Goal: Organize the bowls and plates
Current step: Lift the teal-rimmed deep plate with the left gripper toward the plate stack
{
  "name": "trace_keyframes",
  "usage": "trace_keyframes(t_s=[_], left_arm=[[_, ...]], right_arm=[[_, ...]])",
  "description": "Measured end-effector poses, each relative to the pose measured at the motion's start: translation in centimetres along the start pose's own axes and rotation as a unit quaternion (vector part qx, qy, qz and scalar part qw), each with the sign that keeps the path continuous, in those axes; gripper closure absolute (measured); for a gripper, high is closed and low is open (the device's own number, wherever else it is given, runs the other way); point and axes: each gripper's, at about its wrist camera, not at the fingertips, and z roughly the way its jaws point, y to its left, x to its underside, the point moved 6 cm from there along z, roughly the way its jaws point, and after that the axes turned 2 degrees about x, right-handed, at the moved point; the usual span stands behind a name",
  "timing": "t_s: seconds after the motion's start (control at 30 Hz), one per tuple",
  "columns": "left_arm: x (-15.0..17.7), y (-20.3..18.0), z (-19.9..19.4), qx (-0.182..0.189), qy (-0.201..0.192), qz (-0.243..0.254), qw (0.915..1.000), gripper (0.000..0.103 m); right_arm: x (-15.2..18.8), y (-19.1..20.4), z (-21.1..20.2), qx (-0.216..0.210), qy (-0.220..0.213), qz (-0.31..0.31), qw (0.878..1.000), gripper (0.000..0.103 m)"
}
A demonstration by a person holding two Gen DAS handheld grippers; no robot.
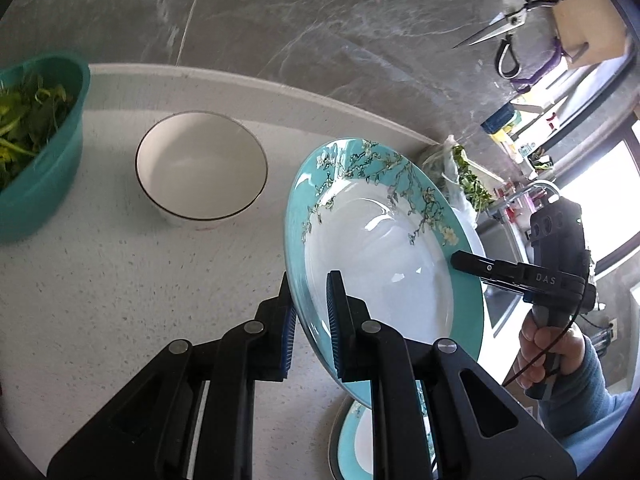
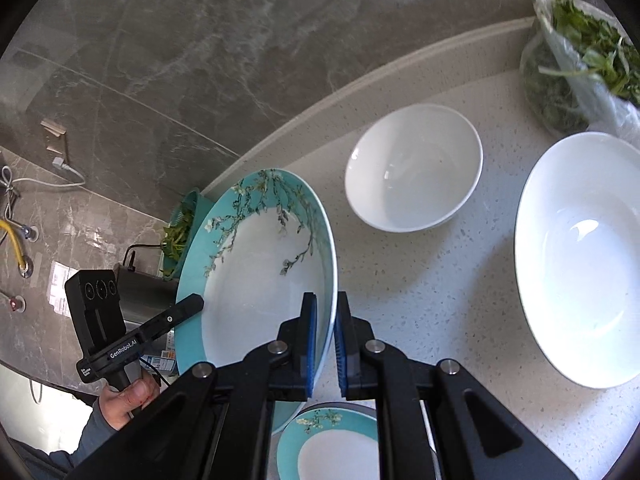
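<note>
A teal floral plate (image 1: 380, 248) (image 2: 256, 272) is held tilted above the white counter by both grippers. My left gripper (image 1: 312, 328) is shut on its near rim; it shows at the plate's left edge in the right wrist view (image 2: 188, 308). My right gripper (image 2: 326, 336) is shut on the opposite rim and shows in the left wrist view (image 1: 460, 260). A second teal floral plate (image 2: 328, 444) (image 1: 356, 440) lies flat on the counter below. A dark-rimmed white bowl (image 1: 200, 168) stands further back. Two white bowls (image 2: 414, 168) (image 2: 580, 256) stand to the right.
A teal basin of greens (image 1: 36, 140) (image 2: 180, 232) stands at the left. A plastic bag of greens (image 2: 576, 56) (image 1: 460, 172) lies at the right by the grey marble wall. Scissors (image 1: 512, 20) hang on the wall. A sink (image 1: 504, 304) lies beyond the plate.
</note>
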Motion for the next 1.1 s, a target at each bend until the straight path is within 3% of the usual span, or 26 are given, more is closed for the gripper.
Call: trace_keyframes(t_s=[0.7,1.1], left_arm=[[5.4,-5.5,-3.0,-0.004,-0.005,0.018,0.9998,0.090],[14.4,-6.9,-2.0,-0.021,0.025,-0.003,0.9994,0.090]], right_arm=[[3.9,0.3,-5.5,-0.004,-0.023,-0.023,0.999,0.092],[10.4,-2.4,-6.3,0.008,0.011,-0.031,0.999,0.092]])
